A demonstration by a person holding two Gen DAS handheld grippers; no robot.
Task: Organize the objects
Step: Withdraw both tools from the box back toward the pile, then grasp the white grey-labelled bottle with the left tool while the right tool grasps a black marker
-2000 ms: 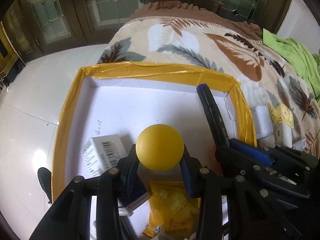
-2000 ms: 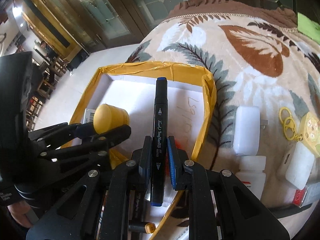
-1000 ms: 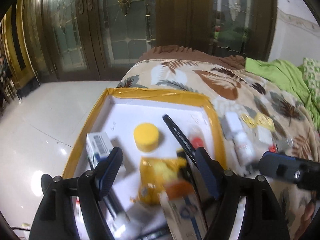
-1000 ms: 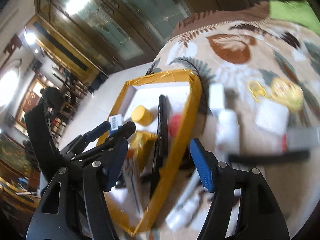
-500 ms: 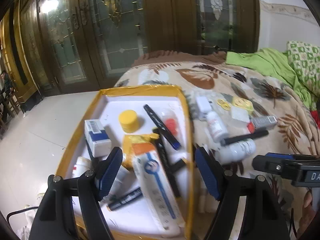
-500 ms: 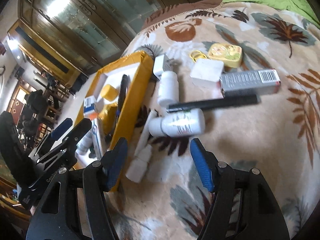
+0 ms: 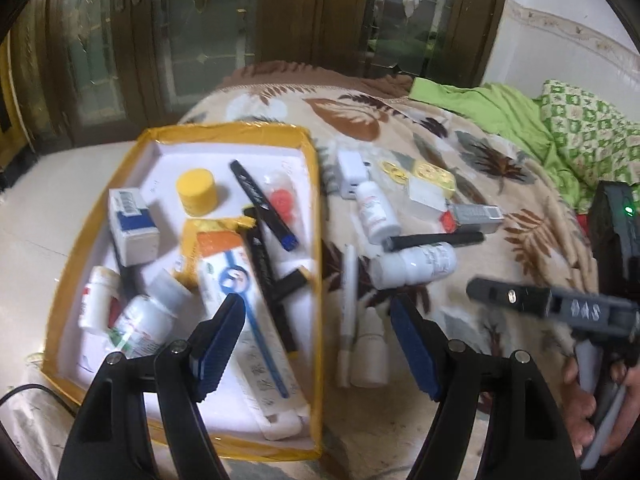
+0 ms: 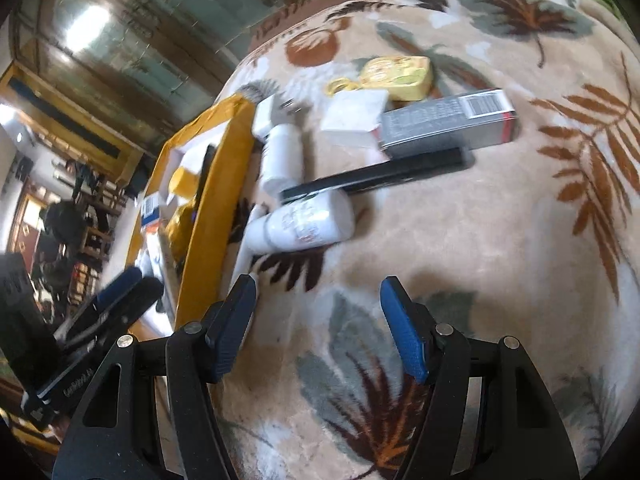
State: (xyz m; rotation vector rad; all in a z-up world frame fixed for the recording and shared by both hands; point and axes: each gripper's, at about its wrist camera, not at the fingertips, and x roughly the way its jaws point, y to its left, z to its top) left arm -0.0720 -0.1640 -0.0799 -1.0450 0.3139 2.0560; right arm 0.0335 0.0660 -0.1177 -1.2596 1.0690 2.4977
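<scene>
A yellow-rimmed box (image 7: 316, 216) lies on the leaf-patterned blanket and holds the yellow cap (image 7: 197, 192), a black marker with a blue tip (image 7: 264, 206), a toothpaste carton (image 7: 248, 320), bottles and packets. On the blanket beside it lie white bottles (image 7: 414, 264) (image 8: 300, 222), a black pen (image 7: 434, 240) (image 8: 376, 178), a grey carton (image 8: 446, 124) and a yellow case (image 8: 400, 72). My left gripper (image 7: 320, 344) is open and empty, high over the box's right rim. My right gripper (image 8: 318, 326) is open and empty above bare blanket, in front of the bottles.
A white charger (image 7: 348, 170), a white square case (image 8: 354, 118), a slim white tube (image 7: 350, 312) and a small dropper bottle (image 7: 370, 354) lie by the box. A green cloth (image 7: 500, 116) is at the bed's far right. Wooden glass doors (image 7: 208, 40) stand behind.
Both grippers let go of the yellow cap and the marker into the box, opened, and pulled back and up. The right gripper has swung right over the blanket.
</scene>
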